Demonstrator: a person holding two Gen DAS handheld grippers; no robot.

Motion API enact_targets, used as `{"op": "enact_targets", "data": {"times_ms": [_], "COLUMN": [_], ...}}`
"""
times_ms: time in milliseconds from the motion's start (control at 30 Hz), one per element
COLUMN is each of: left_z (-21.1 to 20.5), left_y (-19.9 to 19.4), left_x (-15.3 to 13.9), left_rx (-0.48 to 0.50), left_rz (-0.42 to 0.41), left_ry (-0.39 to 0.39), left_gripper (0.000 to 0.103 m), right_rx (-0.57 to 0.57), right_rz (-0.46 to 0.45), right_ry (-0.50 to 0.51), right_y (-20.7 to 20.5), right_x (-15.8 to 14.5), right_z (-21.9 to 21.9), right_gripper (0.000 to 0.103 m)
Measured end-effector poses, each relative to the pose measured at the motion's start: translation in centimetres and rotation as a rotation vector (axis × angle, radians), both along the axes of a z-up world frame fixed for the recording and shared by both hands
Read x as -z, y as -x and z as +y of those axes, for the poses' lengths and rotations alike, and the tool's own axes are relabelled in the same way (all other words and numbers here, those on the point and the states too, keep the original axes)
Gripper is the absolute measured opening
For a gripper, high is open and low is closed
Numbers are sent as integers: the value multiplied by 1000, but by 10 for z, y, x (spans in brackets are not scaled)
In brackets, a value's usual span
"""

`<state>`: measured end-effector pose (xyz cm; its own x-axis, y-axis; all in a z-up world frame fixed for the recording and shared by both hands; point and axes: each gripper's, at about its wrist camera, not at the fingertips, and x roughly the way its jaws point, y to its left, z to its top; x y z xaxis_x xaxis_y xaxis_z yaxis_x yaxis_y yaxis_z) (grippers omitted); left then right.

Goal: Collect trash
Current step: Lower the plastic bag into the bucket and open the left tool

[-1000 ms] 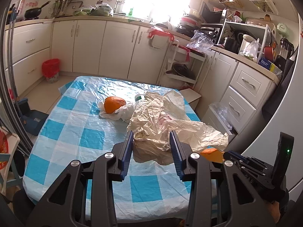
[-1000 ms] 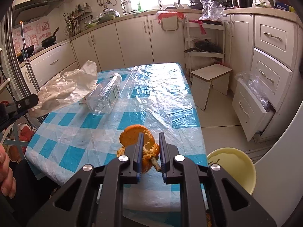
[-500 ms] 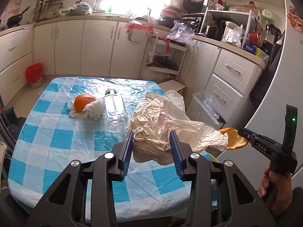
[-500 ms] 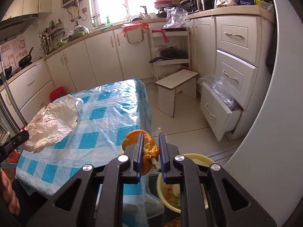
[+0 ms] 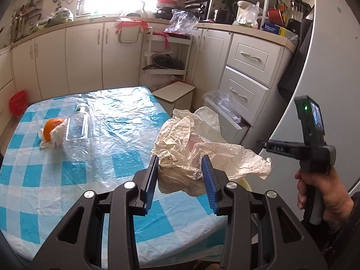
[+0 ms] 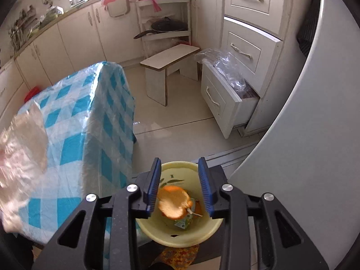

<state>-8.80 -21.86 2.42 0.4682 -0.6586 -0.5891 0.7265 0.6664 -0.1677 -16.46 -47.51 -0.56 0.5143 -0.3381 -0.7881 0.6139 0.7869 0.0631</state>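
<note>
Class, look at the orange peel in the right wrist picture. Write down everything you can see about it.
The orange peel is a curled, cup-shaped piece, bright orange outside and pale inside, with a small stem stub at one edge. It sits between the opening fingers of the right gripper, near the left one, above the yellow bowl, which already holds scraps. Whether it still touches that finger is unclear.

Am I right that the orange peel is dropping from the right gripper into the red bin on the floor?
Not quite: the right wrist view shows the orange peel between the opening jaws of the right gripper, over a yellow bowl, not a red bin.
</note>
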Motion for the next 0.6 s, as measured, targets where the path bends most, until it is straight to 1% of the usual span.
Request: {"op": "enact_targets", "data": {"times_ms": [67, 133, 200, 233, 333, 400, 467, 500, 533, 600], "left_z": [-14, -27, -42, -51, -81, -105, -128, -136, -142, -149], "left_y": [5, 10, 15, 17, 20, 22, 25, 27, 29, 33], "left_x": [6, 13, 21, 25, 38, 48, 60, 63, 66, 67], "left_rx": [24, 46, 69, 79, 109, 135, 171, 178, 187, 191], "left_rz": [0, -2, -2, -3, 7, 25, 49, 49, 51, 49], "left_ry": [-20, -38, -63, -77, -124, -163, -215, -231, -243, -243], "left_gripper": [37, 37, 37, 37, 37, 40, 41, 44, 46, 48], "right_rx": [33, 52, 66, 70, 80, 91, 105, 112, 119, 130], "right_rz": [-69, -160, -242, -277, -351, -381, -399, -402, -405, -413], "right_ry": [-21, -28, 4, 29, 80, 94, 80, 68, 57, 40], "right_y": [7, 17, 26, 31, 40, 43, 44, 44, 44, 45], "right_x": [-7, -19, -34, -41, -55, -61, -62, -62, -61, -60], "right_z": [-7, -9, -8, -6, -3, -4, -10, -14, -16, -21], "right_gripper": [39, 46, 58, 60, 64, 65, 65, 65, 65, 65]}}
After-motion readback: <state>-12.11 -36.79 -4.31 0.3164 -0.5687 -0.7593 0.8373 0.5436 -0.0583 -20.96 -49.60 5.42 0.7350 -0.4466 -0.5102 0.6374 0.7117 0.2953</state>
